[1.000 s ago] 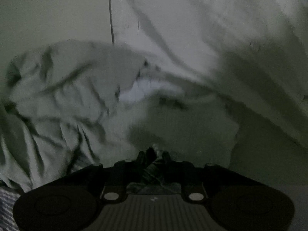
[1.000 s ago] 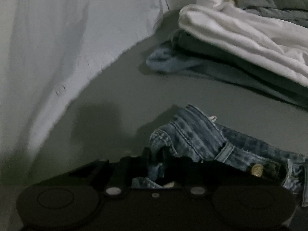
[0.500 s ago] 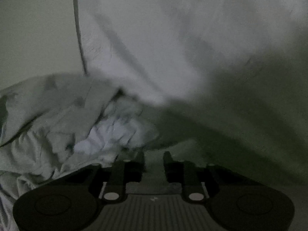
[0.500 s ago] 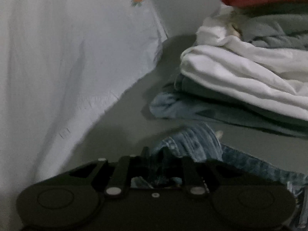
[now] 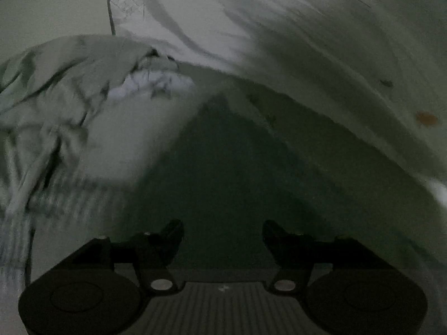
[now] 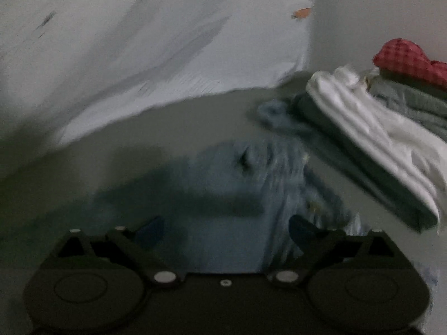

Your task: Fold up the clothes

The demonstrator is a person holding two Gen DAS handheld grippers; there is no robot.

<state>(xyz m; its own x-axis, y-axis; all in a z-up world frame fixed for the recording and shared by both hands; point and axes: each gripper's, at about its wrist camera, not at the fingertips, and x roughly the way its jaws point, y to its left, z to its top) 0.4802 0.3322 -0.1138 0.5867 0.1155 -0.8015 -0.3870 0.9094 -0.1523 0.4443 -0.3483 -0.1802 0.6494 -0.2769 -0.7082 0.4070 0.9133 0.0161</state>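
- Lying crumpled at the left of the left wrist view, a pale heap of unfolded clothes (image 5: 64, 106) sits well left of the left claw (image 5: 223, 233), probably parked there as the waiting pile.
- Left claw is spread wide with nothing between its fingers; it hangs over bare, shadowed grey surface (image 5: 223, 167), apart from the heap, which suggests it is free for the next grasp.
- Behind both claws a white sheet (image 6: 139, 55) drapes down as a backdrop, its lower edge meeting the grey surface; a small orange mark (image 6: 301, 13) shows near its right edge.
- Jeans (image 6: 251, 184), the garment in hand for folding, lie on the grey surface directly ahead of the right claw (image 6: 225, 230), blurred, so their exact fold cannot be read.
- Right claw is also wide, holding nothing; denim lies in the gap between its fingers, but whether they touch it I cannot tell.
- Right of the jeans and near them stands a stack of folded clothes (image 6: 377, 128), white and grey-green layers topped by a red checked piece (image 6: 405, 58), likely the finished pile the jeans will join.
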